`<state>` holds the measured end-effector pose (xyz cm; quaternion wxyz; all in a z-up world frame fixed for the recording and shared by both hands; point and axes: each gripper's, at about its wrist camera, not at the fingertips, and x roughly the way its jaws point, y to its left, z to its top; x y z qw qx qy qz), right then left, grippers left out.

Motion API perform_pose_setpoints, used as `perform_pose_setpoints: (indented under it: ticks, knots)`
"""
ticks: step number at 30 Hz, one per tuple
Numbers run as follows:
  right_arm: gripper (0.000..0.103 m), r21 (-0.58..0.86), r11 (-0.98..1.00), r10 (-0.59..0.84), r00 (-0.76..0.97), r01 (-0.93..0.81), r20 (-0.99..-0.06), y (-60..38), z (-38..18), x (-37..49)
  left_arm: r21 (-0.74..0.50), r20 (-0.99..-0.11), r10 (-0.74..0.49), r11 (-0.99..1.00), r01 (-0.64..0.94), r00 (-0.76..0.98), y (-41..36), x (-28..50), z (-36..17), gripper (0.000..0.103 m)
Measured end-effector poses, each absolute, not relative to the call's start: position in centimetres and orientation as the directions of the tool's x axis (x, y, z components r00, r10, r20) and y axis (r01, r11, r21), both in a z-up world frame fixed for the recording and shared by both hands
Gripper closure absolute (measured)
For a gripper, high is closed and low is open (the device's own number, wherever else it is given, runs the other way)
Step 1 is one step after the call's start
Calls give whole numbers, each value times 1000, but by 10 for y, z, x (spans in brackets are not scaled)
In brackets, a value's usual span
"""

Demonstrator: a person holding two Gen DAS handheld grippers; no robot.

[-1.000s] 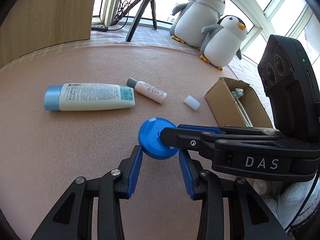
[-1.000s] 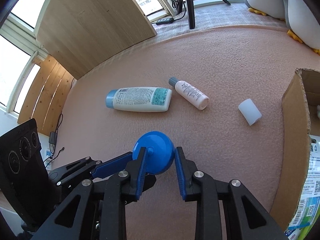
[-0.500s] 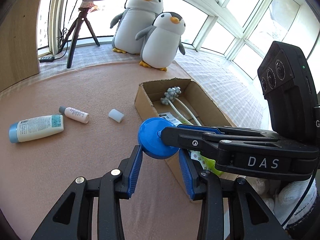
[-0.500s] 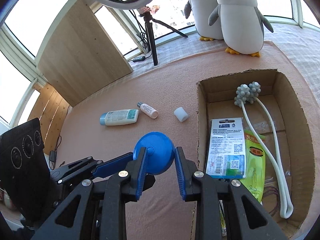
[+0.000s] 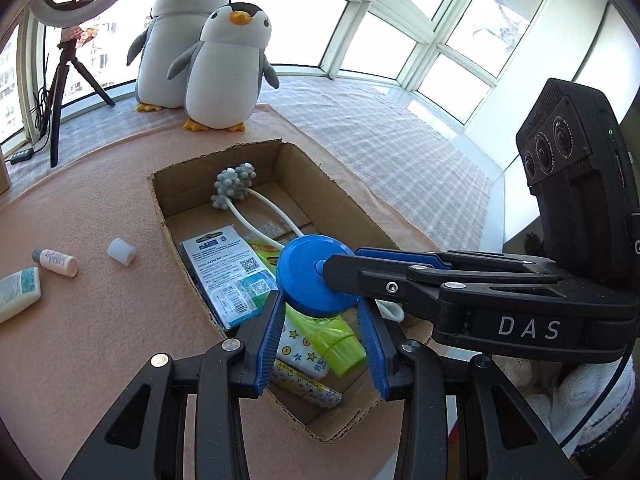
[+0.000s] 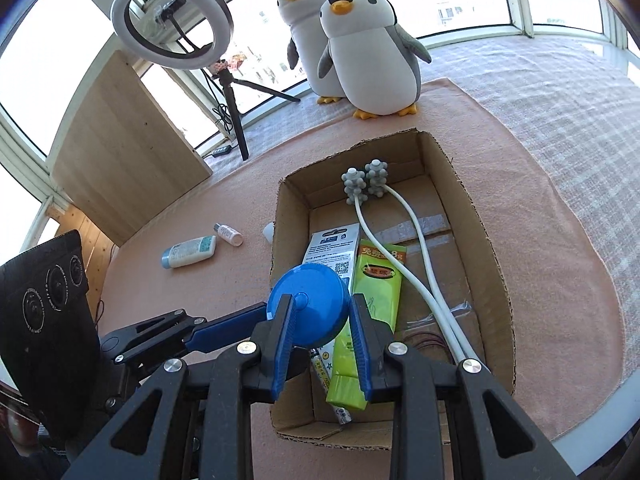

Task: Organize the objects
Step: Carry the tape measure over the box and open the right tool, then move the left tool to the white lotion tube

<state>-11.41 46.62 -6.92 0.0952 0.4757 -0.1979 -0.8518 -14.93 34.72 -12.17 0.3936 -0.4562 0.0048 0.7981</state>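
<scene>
While both grippers pinch the blue round container (image 5: pixel 316 274) from either side, left gripper (image 5: pixel 322 334) and right gripper (image 6: pixel 320 346) hold it above the cardboard box (image 6: pixel 492 248); it hides part of the packets inside. Beyond, a white cap (image 5: pixel 121 251) and two bottles lie on the mat, the larger bottle (image 5: pixel 18 294) cut off
</scene>
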Motion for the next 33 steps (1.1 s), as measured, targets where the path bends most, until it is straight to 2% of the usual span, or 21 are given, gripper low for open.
perform_pose_setpoints:
  ticks: [9, 10, 11, 12, 13, 25, 33]
  knots:
    - [78, 425, -903, -325, -550, -62, -769, 487, -69, -102, -331, -740, 625, -661, -673, -250, 375, -140, -120, 62]
    - [75, 417, -906, -313, -558, -67, -769, 488, -69, -101, -328, -743, 624, -657, -679, -244, 378, -139, -120, 62]
    - [64, 405, -911, -296, -564, -75, -771, 490, -68, -100, -323, -745, 622, -653, -685, -241, 379, -137, -120, 58]
    - [57, 397, -914, -284, -573, -81, -769, 491, -67, -99, -311, -749, 614, -659, -685, -251, 380, -135, -119, 52]
    - [49, 396, -915, -278, -580, -84, -765, 492, -66, -98, -302, -751, 606, -667, -681, -261, 380, -134, -119, 39]
    - [47, 416, -906, -299, -571, -83, -765, 483, -69, -99, -311, -761, 587, -702, -641, -274, 357, -135, -122, 37]
    - [47, 451, -891, -338, -578, -57, -743, 462, -66, -102, -304, -790, 532, -773, -557, -307, 305, -151, -127, 37]
